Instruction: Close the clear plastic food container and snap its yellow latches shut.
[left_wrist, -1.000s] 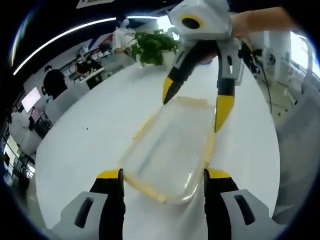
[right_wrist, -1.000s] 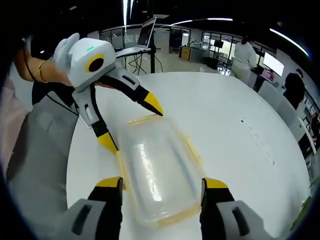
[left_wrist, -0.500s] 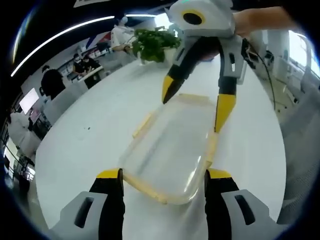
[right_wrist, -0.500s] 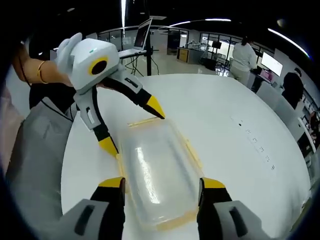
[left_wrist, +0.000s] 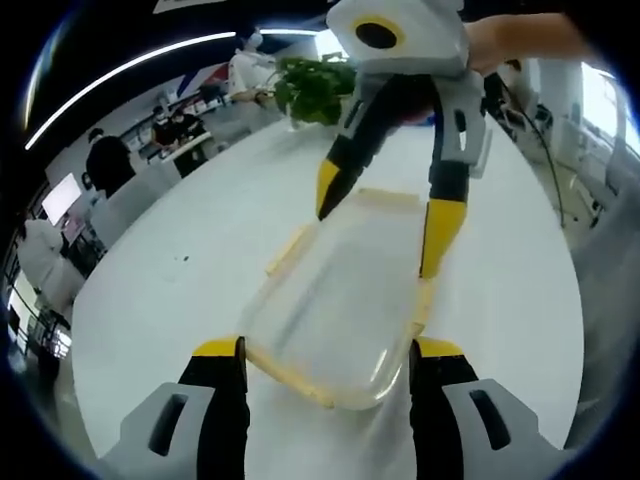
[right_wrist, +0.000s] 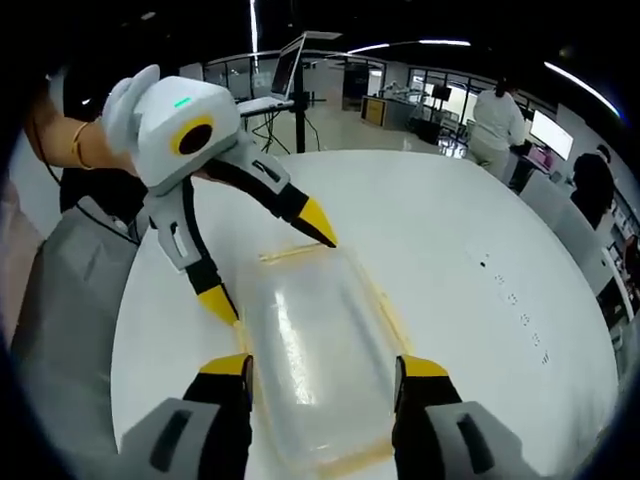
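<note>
In the left gripper view the clear container (left_wrist: 345, 305) lies in the lower middle of the frame on a round white table (left_wrist: 180, 290), its lid down and pale yellow latches (left_wrist: 288, 251) sticking out along its edges. The left gripper (left_wrist: 326, 352) rises from the bottom edge with its jaws spread wide, one yellow-capped tip on each side of the container's near end, not clamped on it. The right gripper (left_wrist: 378, 225) comes down from the top centre, also spread, its two yellow tips straddling the far end of the container. A green plant (left_wrist: 315, 88) stands at the top of the frame, and people sit at desks at the upper left.

In the right gripper view the container (right_wrist: 318, 352) sits in the lower middle, between that gripper's own parted jaws (right_wrist: 322, 370). The left gripper (right_wrist: 272, 268) reaches in from the upper left, held by a hand with a bracelet, tips apart over the far end. A laptop (right_wrist: 288, 68) on a stand shows at the top
</note>
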